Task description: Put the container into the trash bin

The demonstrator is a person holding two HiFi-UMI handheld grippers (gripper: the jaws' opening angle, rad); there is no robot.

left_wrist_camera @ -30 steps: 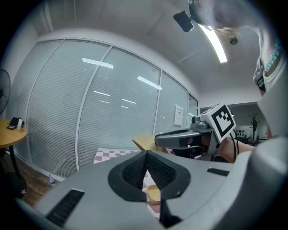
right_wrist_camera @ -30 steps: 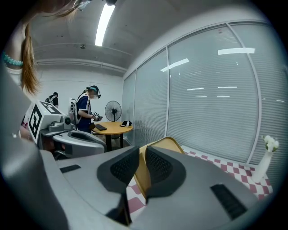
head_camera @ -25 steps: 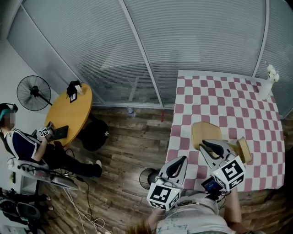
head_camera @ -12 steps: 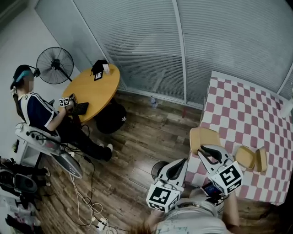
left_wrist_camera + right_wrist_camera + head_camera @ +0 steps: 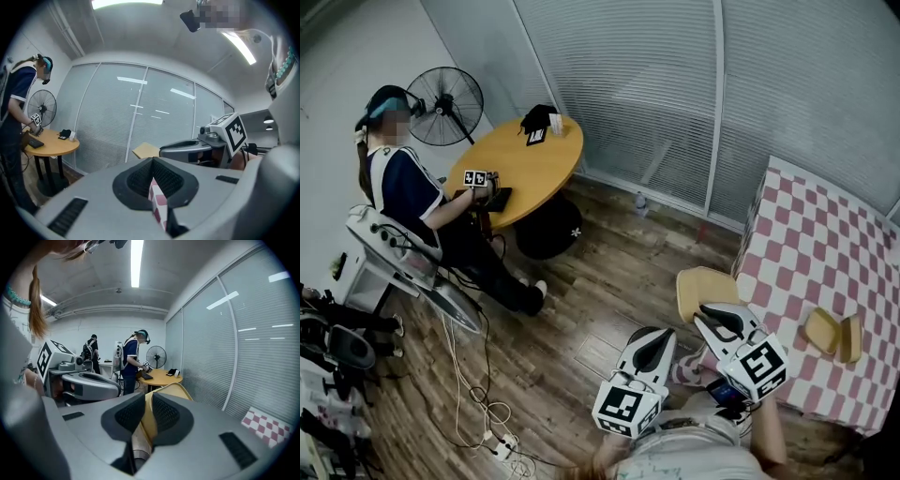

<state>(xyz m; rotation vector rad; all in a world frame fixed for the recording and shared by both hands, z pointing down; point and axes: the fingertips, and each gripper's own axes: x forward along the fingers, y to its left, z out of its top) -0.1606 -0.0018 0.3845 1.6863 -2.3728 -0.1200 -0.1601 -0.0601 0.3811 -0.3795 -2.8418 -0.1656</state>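
We've got the right gripper (image 5: 717, 321) clamped on the tan container (image 5: 705, 289). In the right gripper view its pads pinch the container's thin wall, so the jaws are only a little apart. The container hangs over the wood floor (image 5: 600, 281), just off the edge of the checkered table (image 5: 825, 253). The left gripper (image 5: 652, 351) sits just beside the right one, jaws closed tip to tip with nothing in them. A dark trash bin (image 5: 635, 334) peeks out by the left gripper's tip, mostly hidden. An open clamshell box (image 5: 832, 335) lies on the checkered table. Well apart from us, a person (image 5: 412, 192) sits at a round table (image 5: 525, 164) near a fan (image 5: 445, 94).
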